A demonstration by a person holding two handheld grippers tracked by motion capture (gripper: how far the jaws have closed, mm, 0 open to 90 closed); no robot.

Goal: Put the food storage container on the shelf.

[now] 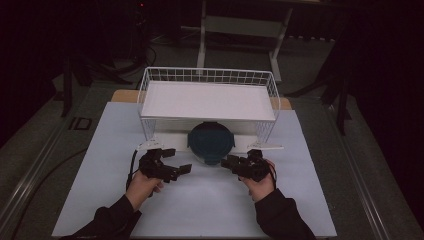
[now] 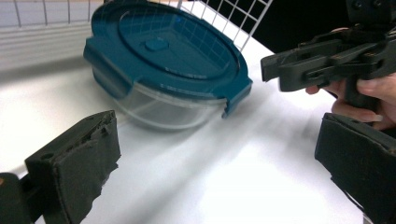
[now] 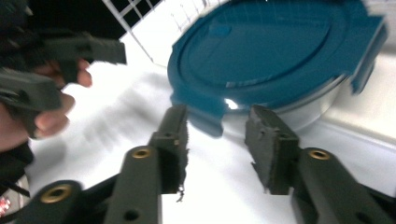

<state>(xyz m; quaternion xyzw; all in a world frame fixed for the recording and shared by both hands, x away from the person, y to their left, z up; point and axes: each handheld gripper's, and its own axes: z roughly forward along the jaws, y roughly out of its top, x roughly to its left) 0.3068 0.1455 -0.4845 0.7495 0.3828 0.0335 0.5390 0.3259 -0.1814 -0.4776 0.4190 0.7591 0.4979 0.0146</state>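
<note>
A round clear container with a dark blue clip-on lid sits on the white table, half under the front edge of a white wire rack. My left gripper is just left of the container, open wide, with nothing between its jaws. My right gripper is at the container's right front, open, its tips close to one of the lid's side clips but not around it. Each gripper view shows the other gripper held in a hand.
The raised rack has a flat white shelf and wire legs standing on the pale table mat. Dark floor, cables and a white frame lie beyond the table's far edge.
</note>
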